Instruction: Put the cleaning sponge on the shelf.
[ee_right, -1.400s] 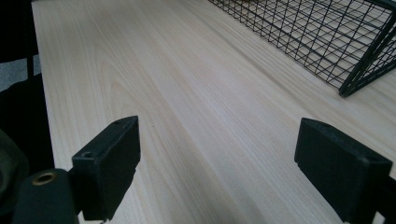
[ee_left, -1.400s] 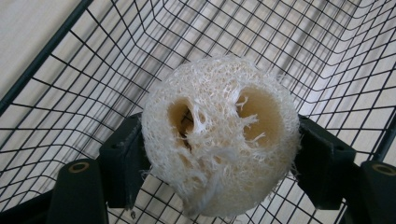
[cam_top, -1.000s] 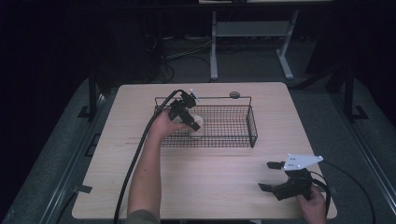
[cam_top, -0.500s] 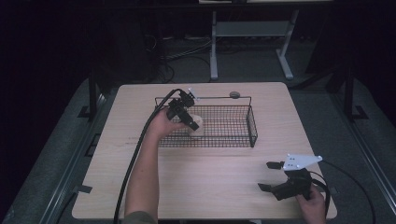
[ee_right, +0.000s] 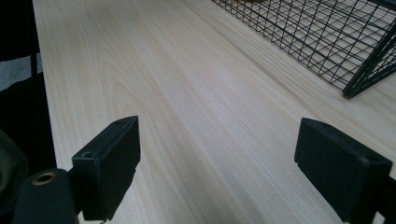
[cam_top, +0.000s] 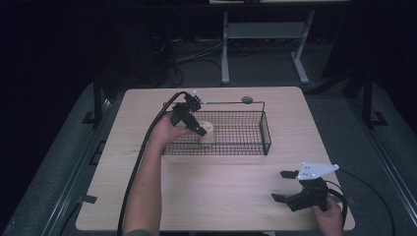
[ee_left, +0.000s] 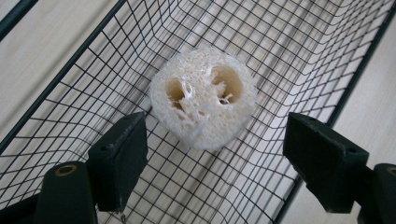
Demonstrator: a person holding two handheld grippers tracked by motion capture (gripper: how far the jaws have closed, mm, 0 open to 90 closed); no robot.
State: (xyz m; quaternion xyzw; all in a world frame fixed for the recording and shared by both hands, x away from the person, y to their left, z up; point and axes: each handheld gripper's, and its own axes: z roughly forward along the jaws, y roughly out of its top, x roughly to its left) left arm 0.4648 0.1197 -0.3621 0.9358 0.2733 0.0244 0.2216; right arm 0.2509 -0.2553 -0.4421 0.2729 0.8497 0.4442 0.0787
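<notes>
A: Item one, the loofah [ee_left: 203, 98]?
B: Off-white, rounded slice, coarse fibrous weave, three hollow chambers on the face turned toward the left tool's camera. It lies on the mesh floor of the basket [cam_top: 246, 147], at the basket's left end in the high view [cam_top: 207, 132].

A: Left tool [ee_left: 215, 149]?
B: Jaws wide apart, black blocky pads, one on each side of the loofah and nearer the camera than it. The left pad sits just beside the loofah's edge; I cannot tell whether it touches. The right pad stands apart from it. In the high view the tool [cam_top: 199, 129] is held down into the basket from its left near corner.

A: Basket?
B: Black wire, fine square grid, rectangular, thicker rim rod. A small round grey thing [cam_top: 247, 100] sits by its far rim.

A: Right tool [cam_top: 284, 186]?
B: Jaws apart, clamped on nothing, held low over the near right corner of the surface [ee_right: 196, 93].

A: Surface?
B: Pale wood grain, smooth, rounded corners. Bare stretch between the basket's near wall and the near edge; the right tool is well apart from the basket.
</notes>
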